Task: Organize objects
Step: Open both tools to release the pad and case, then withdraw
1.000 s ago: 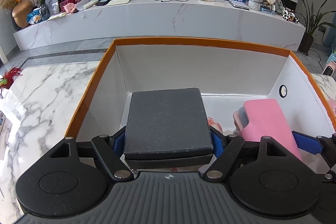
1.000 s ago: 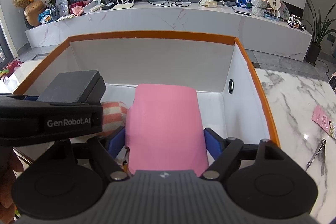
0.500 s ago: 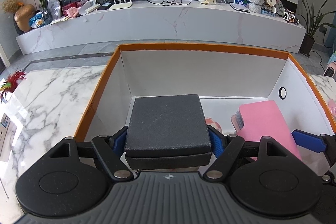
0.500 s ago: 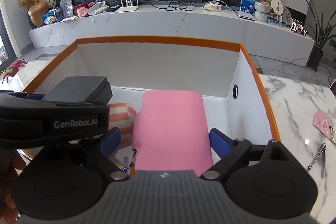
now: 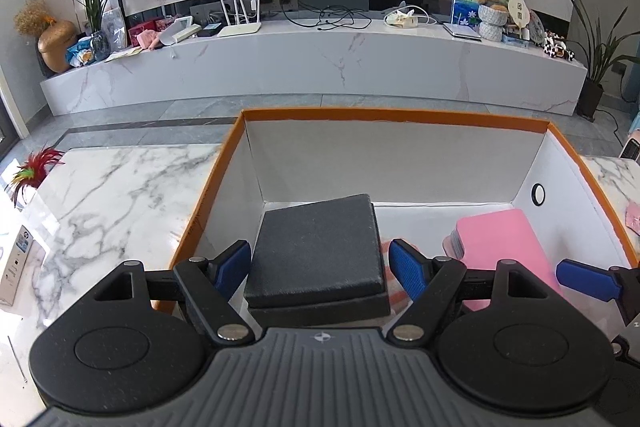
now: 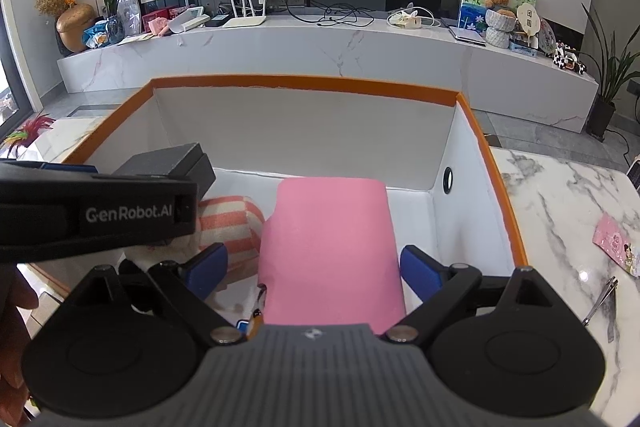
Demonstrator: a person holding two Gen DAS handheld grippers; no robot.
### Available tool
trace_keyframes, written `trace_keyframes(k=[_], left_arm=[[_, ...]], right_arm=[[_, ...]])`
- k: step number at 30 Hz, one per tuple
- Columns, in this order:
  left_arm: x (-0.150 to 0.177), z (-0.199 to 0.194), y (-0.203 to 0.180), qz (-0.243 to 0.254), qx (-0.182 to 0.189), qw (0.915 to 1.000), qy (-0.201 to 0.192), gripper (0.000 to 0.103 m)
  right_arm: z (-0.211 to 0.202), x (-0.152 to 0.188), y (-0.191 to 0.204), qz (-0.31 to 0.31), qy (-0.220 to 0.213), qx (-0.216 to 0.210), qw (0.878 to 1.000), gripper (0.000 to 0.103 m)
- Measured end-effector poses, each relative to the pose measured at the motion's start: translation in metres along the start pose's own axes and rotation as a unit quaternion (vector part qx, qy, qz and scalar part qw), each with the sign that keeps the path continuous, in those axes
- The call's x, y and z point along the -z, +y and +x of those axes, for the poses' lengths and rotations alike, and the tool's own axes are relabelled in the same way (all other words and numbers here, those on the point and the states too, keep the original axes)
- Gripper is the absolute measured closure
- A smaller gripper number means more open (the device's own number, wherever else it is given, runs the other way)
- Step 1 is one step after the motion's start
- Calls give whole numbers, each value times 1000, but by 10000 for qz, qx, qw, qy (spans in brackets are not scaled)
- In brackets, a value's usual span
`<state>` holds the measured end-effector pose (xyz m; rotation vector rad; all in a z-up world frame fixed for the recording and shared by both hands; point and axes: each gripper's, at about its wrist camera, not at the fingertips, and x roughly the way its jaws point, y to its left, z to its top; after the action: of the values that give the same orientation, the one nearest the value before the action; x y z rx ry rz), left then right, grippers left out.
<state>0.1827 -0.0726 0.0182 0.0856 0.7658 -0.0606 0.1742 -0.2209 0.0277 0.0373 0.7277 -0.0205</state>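
Note:
A white storage box with an orange rim stands on the marble table. My left gripper is open around a dark grey box, its blue pads apart from the box's sides. The grey box also shows in the right wrist view. My right gripper is open around a pink book, with gaps beside both pads. The pink book shows at the right in the left wrist view. Both items are inside the storage box.
A striped orange-and-white cloth item lies in the box between the two items. On the table right of the box lie a pink packet and nail clippers. A feather toy sits at the table's left edge.
Both grippers have opened, letting go of the grey box and the pink book. Both have drawn back and up, so the box looks farther away.

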Motion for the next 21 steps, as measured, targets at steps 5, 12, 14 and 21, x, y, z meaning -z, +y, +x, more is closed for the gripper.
trace_keyframes(k=[5,12,14,21], left_arm=[[0,-7,2,2,-16,10000,-59,13],[1,-23,3,-15,13,9999,-157,13],[3,-27,3,-4,18,9998,-183,13],[5,-42,6,35,9,9996,-281,13]], right_arm=[[-8,1,4,-149,-63,110,9998,4],[-23,3,6,-159,-144,131,9997,4],[-28,4,7,-151,-161,130,9997,4],[-41,5,9,-175,-239,134,9995,4]])
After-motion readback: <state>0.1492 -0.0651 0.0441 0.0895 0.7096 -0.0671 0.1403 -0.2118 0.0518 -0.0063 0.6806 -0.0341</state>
